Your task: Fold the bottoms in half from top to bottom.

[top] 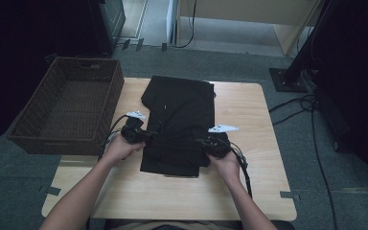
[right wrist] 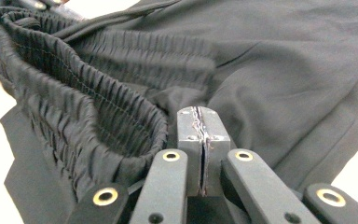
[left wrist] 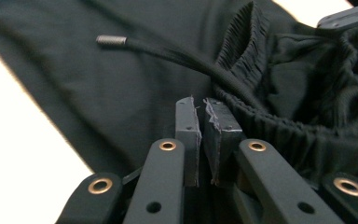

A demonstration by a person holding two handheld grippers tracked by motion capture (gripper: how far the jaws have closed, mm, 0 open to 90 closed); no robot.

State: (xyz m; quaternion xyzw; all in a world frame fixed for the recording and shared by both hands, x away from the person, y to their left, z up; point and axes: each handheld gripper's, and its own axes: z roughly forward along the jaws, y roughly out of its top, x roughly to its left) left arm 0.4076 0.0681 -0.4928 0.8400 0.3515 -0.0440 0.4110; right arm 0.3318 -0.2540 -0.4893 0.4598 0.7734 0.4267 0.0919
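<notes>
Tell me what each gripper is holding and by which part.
Both hold the black pants by the elastic waistband: the left gripper is shut on one end, the right gripper on the other.

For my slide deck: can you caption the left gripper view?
Left hand-held gripper, jaws nearly shut, at the elastic waistband of black shorts, drawstring lying across the fabric.

Overhead view; gripper views closely share trousers (top: 179,125).

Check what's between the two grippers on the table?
In the high view, the black shorts span the stretch from the left gripper to the right gripper. The gripper views show their gathered waistband and a drawcord.
</notes>
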